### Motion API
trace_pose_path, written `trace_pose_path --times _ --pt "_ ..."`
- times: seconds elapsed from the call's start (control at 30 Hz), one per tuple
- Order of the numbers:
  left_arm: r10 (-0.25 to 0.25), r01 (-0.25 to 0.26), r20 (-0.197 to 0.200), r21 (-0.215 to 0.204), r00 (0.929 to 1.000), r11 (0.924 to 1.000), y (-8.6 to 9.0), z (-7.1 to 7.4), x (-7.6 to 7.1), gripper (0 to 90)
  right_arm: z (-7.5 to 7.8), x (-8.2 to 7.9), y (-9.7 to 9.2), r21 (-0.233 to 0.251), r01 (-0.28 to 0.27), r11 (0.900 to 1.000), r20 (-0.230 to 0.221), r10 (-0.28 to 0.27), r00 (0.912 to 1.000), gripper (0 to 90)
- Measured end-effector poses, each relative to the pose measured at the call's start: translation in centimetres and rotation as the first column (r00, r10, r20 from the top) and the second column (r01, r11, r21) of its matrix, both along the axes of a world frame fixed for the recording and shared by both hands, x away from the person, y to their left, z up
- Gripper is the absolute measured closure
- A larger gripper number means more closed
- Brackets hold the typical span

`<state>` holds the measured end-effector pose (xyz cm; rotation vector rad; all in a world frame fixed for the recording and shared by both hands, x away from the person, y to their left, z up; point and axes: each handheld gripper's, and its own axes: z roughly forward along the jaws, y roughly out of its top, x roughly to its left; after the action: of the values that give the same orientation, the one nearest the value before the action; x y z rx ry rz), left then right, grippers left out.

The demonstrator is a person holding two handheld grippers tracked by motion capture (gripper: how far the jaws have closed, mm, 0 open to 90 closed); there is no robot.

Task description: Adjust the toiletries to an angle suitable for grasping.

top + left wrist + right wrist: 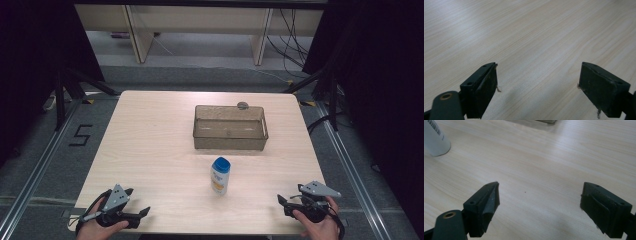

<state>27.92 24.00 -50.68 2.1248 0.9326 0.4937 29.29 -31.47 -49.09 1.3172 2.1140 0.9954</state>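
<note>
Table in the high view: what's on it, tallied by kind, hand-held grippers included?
Bottle, white with a blue cap, standing upright: 1
Translucent brownish bin, nothing seen inside: 1
Small round grey object at the bin's far rim, too small to identify: 1
Hand-held grippers, left and right, both open: 2
Total: 5

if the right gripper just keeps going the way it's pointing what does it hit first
Probably nothing soon: the right gripper has bare table ahead between its open jaws. The bottle sits left of that line; depth is uncertain.
</note>
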Motion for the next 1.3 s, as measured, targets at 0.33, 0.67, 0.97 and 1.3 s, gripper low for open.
trace_pose_path --times 0.33,0.67,0.97,1.3 --pt "-0.011 0.011 -0.007 -0.004 0.9999 0.9999 0.0 0.0 0.1 14.7 0.2 -0.3 0.6 0.05 0.019 0.9986 -0.015 -0.019 0.9997 17.6" --pt "-0.006 0.006 -0.003 -0.01 1.0 0.9999 0.0 -0.1 0.1 14.7 0.8 -0.4 2.3 0.088 -0.033 0.9956 0.007 0.032 0.9994 17.5" --pt "-0.002 0.002 -0.001 -0.006 1.0 1.0 0.0 -0.1 0.0 14.7 1.3 -0.6 4.7 0.106 -0.118 0.9873 0.035 0.115 0.9928 20.2" --pt "0.001 -0.001 0.003 -0.008 1.0 1.0 -0.1 -0.2 0.1 14.7 1.7 -0.7 6.8 0.086 -0.165 0.9825 0.063 0.16 0.985 21.5"
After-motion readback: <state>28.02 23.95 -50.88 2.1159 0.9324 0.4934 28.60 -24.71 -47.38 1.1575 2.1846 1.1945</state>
